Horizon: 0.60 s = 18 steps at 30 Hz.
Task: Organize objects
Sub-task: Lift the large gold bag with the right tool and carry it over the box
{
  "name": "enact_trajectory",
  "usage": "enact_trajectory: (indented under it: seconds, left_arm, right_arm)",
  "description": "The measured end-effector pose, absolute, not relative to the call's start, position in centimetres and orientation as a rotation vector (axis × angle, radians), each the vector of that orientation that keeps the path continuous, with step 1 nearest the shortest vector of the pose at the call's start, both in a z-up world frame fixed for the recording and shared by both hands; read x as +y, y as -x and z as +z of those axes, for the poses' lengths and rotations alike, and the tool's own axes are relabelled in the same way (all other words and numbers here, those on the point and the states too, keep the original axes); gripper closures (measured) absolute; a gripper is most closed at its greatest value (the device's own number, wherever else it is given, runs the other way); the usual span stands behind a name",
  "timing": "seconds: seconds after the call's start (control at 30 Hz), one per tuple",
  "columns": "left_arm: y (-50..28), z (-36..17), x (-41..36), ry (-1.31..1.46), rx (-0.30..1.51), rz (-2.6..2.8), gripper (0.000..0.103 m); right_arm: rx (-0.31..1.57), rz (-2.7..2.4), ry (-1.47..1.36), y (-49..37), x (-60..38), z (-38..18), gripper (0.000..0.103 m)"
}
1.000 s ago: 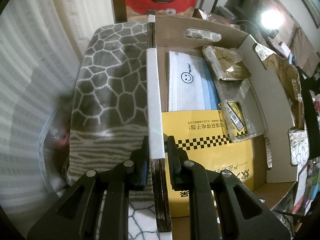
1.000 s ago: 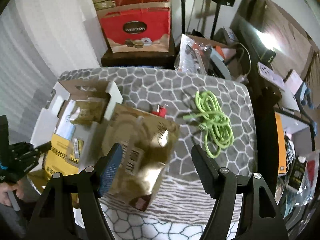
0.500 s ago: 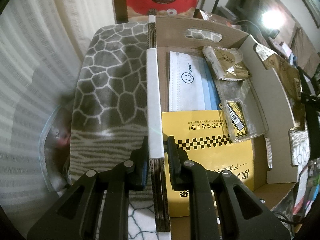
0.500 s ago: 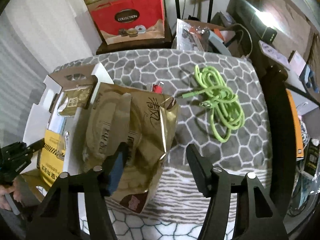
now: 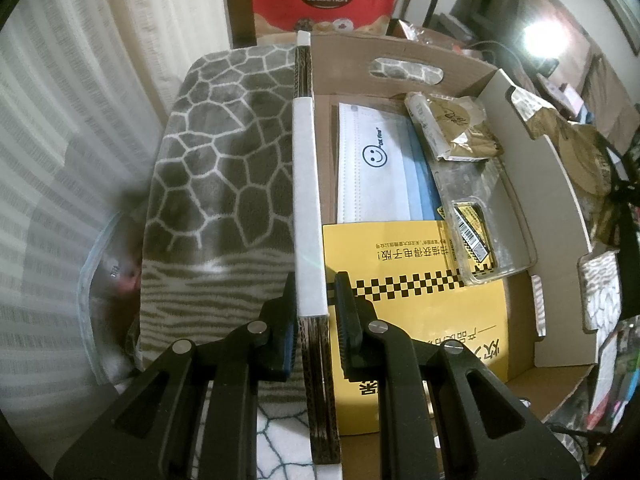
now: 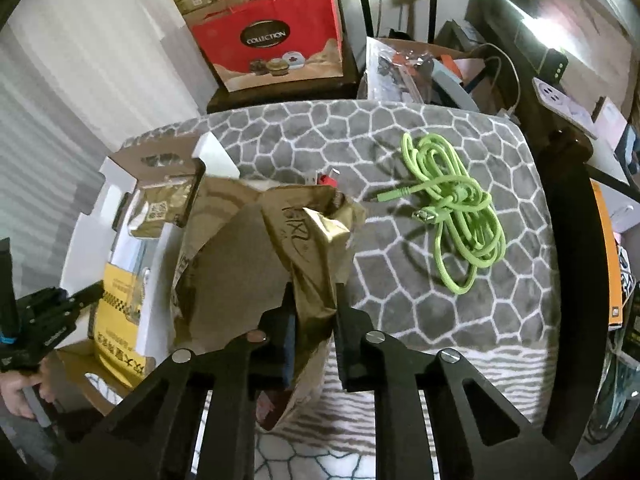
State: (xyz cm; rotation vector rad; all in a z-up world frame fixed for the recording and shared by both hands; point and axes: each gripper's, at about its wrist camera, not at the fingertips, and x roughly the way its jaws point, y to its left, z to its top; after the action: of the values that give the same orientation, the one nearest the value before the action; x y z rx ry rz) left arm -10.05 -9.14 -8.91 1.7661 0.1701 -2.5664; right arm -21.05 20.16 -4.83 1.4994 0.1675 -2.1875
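Observation:
A cardboard box [image 5: 532,184] lies open on a grey patterned blanket [image 5: 224,152]. It holds a face-mask pack [image 5: 372,168], a yellow booklet [image 5: 416,312], a small gold packet [image 5: 456,128] and a clear plastic case [image 5: 480,236]. My left gripper [image 5: 314,304] is shut on the box's left wall [image 5: 306,168]. In the right wrist view my right gripper [image 6: 314,304] is closing its jaws on a crumpled gold foil bag [image 6: 272,256], which leans against the box [image 6: 92,216]; the pads press its edge. A green cable [image 6: 456,208] lies coiled to the right.
A small red item [image 6: 326,179] peeks out behind the bag. A red gift bag [image 6: 272,40] stands beyond the blanket. Cluttered shelves and a power strip [image 6: 560,100] fill the right side. A hand [image 6: 16,392] holds the left gripper at the lower left.
The right gripper came down over the gold bag and its jaws went from wide apart to pinching the bag's edge. The bag has crumpled. The left gripper kept still on the box wall.

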Motion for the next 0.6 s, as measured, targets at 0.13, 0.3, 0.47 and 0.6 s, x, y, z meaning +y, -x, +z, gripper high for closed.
enact_trajectory:
  seconds: [0.13, 0.3, 0.47, 0.6]
  left_arm:
    - [10.1, -8.9, -9.1, -1.765, 0.179, -2.567, 0.089]
    - [10.1, -8.9, -9.2, -1.765, 0.188, -2.568, 0.089]
    - [10.1, -9.0, -9.5, -1.762, 0.227, -2.571, 0.089]
    - [9.8, -9.1, -10.2, -1.774, 0.288, -2.574, 0.089]
  right_arm:
    - [0.158, -2.187, -1.452, 21.2, 20.3, -3.3, 0.093]
    - [0.177, -2.186, -1.392, 21.0, 20.1, -0.8, 0.093]
    - [0.159, -2.137, -1.328, 20.8, 19.5, 2.1, 0.094]
    - [0.223, -2.079, -1.238, 19.9, 17.5, 4.9, 0.094]
